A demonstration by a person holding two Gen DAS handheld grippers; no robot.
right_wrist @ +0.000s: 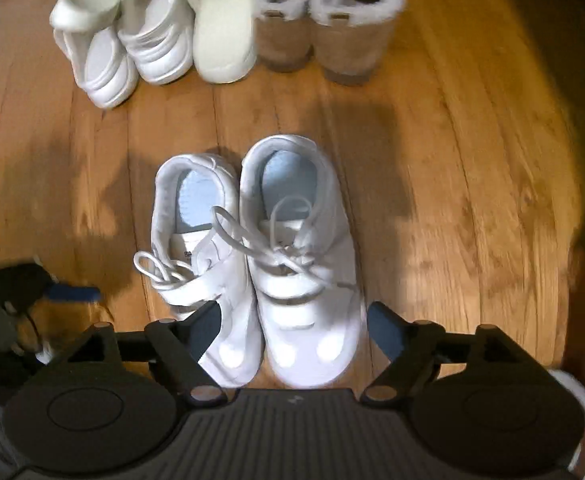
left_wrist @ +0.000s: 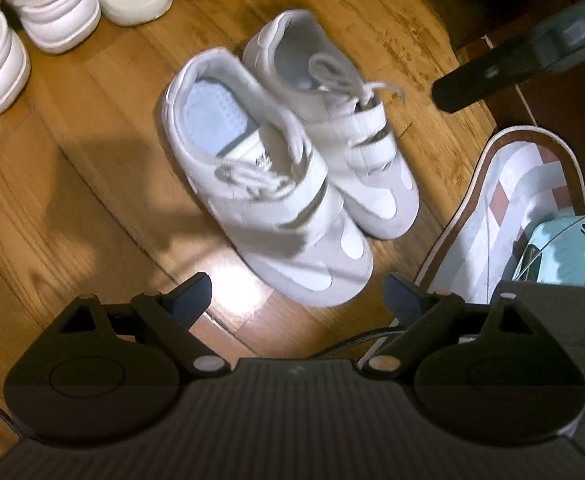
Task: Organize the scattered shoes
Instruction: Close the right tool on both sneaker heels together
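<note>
White sneaker pair [right_wrist: 260, 264] side by side on wood floor [right_wrist: 452, 200], toes toward both grippers, right gripper [right_wrist: 292, 328] jaws apart over toes, left gripper [left_wrist: 298, 300] jaws apart, empty, just short of toes, other shoes [right_wrist: 220, 28] rowed beyond

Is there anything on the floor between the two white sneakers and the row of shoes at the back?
Nothing visible. In the right wrist view, only bare wood floor lies between the white sneakers and the row of shoes. The open right gripper sits over their toes, touching nothing.
</note>
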